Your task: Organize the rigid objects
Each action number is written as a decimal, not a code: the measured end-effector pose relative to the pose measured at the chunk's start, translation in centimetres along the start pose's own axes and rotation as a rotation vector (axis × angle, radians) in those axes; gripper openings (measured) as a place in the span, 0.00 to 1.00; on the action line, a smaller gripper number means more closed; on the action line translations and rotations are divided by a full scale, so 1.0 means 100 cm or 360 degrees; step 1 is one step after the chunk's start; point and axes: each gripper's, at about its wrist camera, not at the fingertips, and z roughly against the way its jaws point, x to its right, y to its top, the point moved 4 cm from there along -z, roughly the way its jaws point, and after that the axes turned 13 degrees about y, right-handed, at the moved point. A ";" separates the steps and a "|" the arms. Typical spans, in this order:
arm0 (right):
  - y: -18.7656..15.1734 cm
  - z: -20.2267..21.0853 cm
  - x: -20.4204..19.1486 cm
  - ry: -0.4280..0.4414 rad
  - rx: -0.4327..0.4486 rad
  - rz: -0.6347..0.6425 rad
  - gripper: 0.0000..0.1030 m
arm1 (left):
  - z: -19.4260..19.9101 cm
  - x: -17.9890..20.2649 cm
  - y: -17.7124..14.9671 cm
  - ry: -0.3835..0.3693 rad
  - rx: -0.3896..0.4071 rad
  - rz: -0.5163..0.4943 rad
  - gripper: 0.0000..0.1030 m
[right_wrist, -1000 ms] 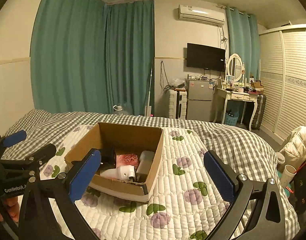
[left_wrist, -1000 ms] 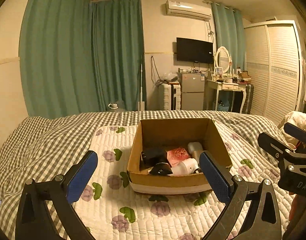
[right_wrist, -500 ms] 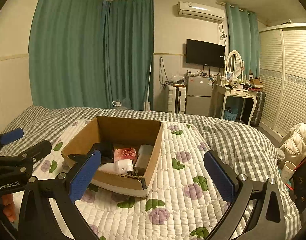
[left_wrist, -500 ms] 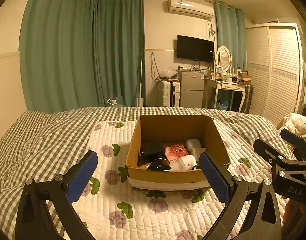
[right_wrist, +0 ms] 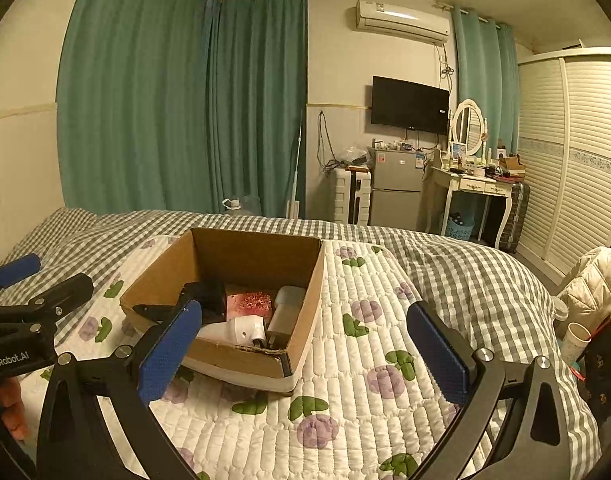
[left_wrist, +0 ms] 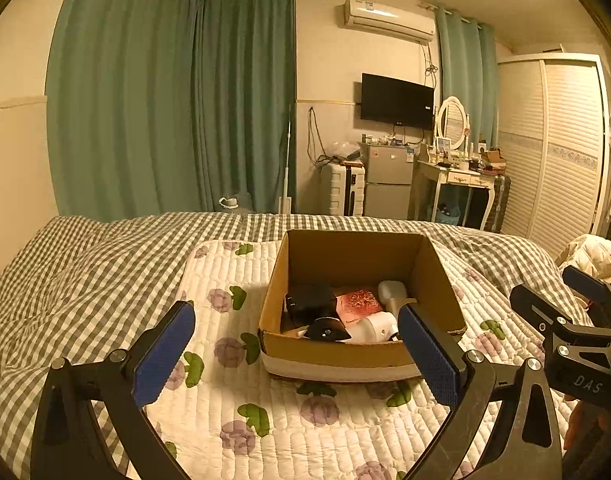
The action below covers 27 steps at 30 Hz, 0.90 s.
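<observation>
While hovering over the near edge of the bed [left_wrist: 85,280], spread wide and holding nothing: left gripper [left_wrist: 293,320] and right gripper [right_wrist: 305,312] alike, both aimed at the cardboard box [left_wrist: 361,354]. Sitting open-topped on the flowered quilted pad [left_wrist: 225,420], toward its right half, with the rigid objects inside, bunched against the near wall.

Likely trouble, judged from this layout:
- Soft bedding underneath, so any press on a box wall could tip or slide the carton.
- Crowded contents, touching or overlapping, so closing on one piece could snag a neighbour.
- Smooth, rounded white body [left_wrist: 375,326] (shaped like a small hair dryer) apt to squirt out of flat pads.
- Tall walls, easy to clip with a wide-spread finger on the way in or out.

Count:
- one box;
- one quilted pad;
- two grippers;
- five pieces seen inside: black block [left_wrist: 309,300], black piece nearest the front wall [left_wrist: 325,330], pink patterned packet [left_wrist: 357,304], white body, pale bottle-like item [left_wrist: 393,292]. Anything hidden below, impossible to tell.
</observation>
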 end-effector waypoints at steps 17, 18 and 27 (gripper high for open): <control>-0.002 -0.001 0.004 -0.0013 -0.0014 -0.0004 1.00 | -0.002 -0.001 -0.003 0.0046 -0.0018 -0.0003 1.00; -0.002 -0.001 0.004 -0.0014 -0.0015 -0.0003 1.00 | -0.003 -0.001 -0.004 0.0045 -0.0025 0.0002 1.00; -0.002 -0.002 0.004 -0.0009 -0.0016 -0.0007 1.00 | -0.002 -0.003 -0.004 0.0049 -0.0020 0.0007 1.00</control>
